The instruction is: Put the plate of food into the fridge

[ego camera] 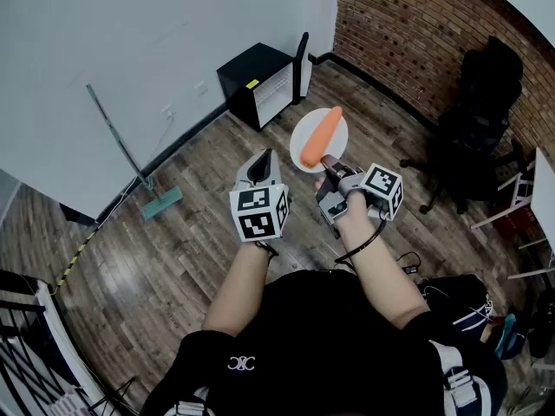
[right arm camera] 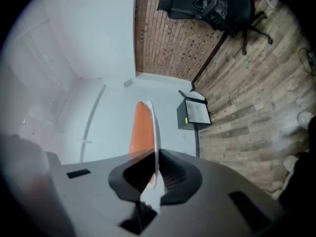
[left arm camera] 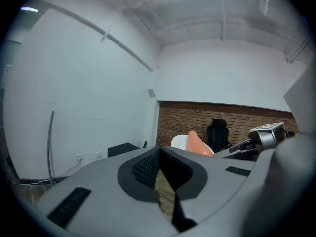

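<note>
A white plate (ego camera: 315,146) carries a long orange carrot-shaped food (ego camera: 320,136). My right gripper (ego camera: 329,161) is shut on the plate's near rim and holds it in the air above the wooden floor. In the right gripper view the plate (right arm camera: 156,141) shows edge-on between the pads, with the orange food (right arm camera: 139,130) on its left side. A small black fridge (ego camera: 257,81) stands against the white wall beyond the plate, its door (ego camera: 301,66) swung open. My left gripper (ego camera: 263,159) hovers left of the plate, shut and empty; its pads (left arm camera: 146,168) meet with nothing between them.
A long-handled mop (ego camera: 120,145) leans on the wall at the left. A black office chair (ego camera: 475,115) stands by the brick wall at the right, next to a white table (ego camera: 543,191). Bags lie on the floor at the lower right.
</note>
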Motion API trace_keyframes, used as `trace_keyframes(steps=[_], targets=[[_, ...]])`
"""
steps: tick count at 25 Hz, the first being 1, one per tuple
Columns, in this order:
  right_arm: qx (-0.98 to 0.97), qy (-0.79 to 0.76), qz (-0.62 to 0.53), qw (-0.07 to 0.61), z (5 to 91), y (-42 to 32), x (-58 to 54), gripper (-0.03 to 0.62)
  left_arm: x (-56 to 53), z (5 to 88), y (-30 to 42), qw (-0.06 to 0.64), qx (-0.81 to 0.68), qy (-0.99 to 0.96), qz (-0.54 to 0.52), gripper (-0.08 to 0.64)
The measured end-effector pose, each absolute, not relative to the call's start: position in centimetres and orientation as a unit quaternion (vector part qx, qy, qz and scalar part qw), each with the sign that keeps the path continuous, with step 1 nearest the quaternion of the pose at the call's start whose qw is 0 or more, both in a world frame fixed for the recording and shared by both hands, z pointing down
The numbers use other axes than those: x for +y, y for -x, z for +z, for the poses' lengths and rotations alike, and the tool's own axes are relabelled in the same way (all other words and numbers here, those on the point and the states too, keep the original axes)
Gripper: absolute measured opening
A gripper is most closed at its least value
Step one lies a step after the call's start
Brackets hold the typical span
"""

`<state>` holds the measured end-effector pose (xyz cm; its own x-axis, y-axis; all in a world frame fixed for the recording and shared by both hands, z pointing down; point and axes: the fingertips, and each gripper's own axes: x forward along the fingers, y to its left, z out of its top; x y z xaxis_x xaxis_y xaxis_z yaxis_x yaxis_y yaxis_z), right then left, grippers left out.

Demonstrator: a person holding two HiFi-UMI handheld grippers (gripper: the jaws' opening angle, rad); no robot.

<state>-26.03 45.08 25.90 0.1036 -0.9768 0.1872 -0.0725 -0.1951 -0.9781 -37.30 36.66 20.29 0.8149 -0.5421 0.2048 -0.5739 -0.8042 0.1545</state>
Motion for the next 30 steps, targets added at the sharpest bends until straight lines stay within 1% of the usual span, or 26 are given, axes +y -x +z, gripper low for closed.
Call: trace_keyframes(steps=[23,30], targets=[[0.407,0.606,-0.503,0.463,27.6,26.4,45.7,0.037,35.6,22.6,36.4,0.134,-0.251,-0.955,0.088,-0.002],[0.394,0.596,-0.513,0.476,29.1,23.9,44.6,0.037,34.6,23.5,34.4,0.131,-0.254,-0.953,0.103,-0.002]])
